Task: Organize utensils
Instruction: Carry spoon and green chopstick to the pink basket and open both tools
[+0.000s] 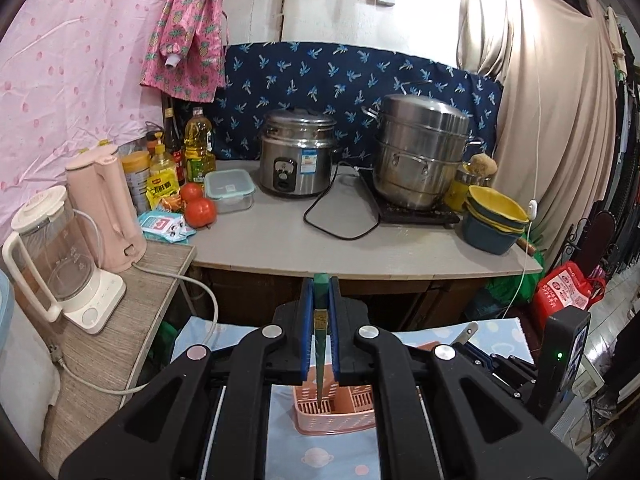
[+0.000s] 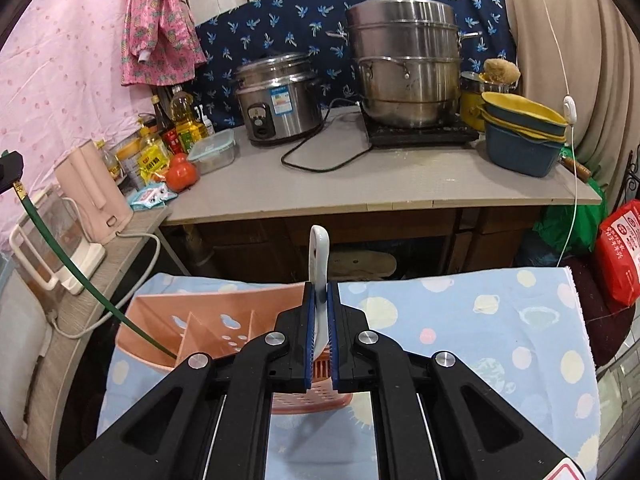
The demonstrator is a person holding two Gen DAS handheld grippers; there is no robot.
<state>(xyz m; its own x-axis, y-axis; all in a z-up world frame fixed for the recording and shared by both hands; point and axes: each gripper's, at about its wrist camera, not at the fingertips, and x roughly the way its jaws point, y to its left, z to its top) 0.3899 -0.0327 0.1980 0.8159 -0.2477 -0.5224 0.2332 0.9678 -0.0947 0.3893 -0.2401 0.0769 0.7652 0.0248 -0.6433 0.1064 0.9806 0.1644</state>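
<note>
The rice cooker (image 1: 298, 152) and the stacked steamer pot (image 1: 420, 152) are brushed steel with a dull shine, the pot stained low on its wall. The table (image 1: 360, 248) is matt grey board, faintly scuffed. The utensil basket (image 2: 208, 328) is salmon plastic, smooth and perforated. It stands on a soft printed cotton cloth (image 2: 480, 320). The left tongs (image 1: 321, 312) are matt black plastic with ribbed blue rubber pads, as are the right tongs (image 2: 320, 320). The spoon (image 2: 319, 256) looks like glossy white ceramic or plastic. The chopstick (image 2: 60, 248) is lacquered dark green.
</note>
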